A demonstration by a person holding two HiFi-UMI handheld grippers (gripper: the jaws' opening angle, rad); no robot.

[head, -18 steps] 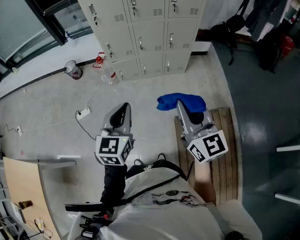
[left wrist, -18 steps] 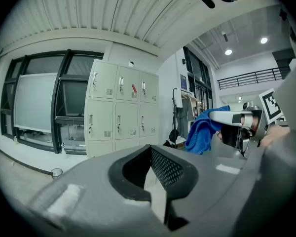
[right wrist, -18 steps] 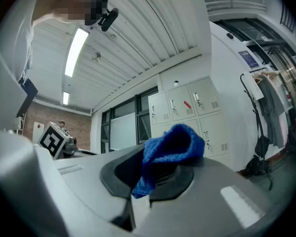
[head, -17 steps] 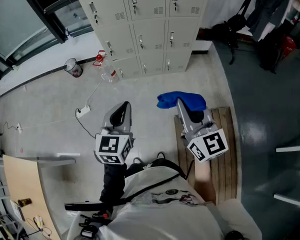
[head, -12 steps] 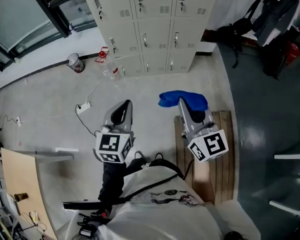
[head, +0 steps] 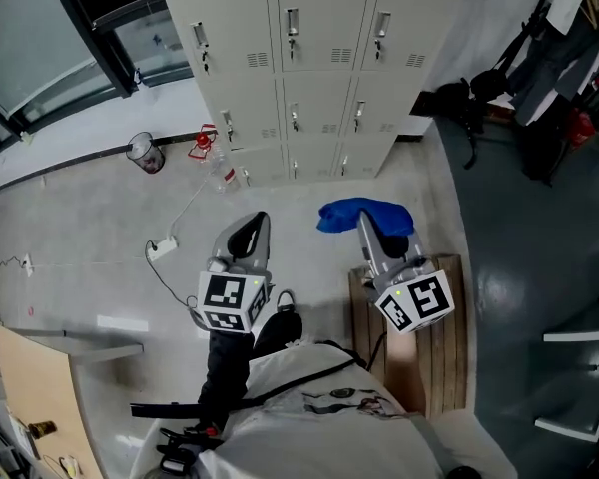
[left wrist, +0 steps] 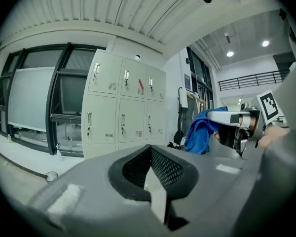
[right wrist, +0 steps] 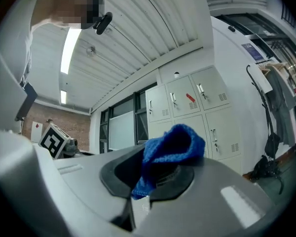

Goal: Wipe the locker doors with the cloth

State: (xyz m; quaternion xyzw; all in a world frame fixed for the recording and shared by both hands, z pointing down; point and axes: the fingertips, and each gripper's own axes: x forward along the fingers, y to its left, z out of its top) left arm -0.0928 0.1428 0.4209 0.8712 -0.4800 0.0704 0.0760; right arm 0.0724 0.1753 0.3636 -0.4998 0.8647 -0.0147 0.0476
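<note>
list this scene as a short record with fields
right gripper: shut on the blue cloth
left gripper: shut, nothing between the jaws
lockers: all visible doors closed, ahead of both grippers
contact: blue cloth apart from the lockers, not touching any door
wiping: not yet begun
</note>
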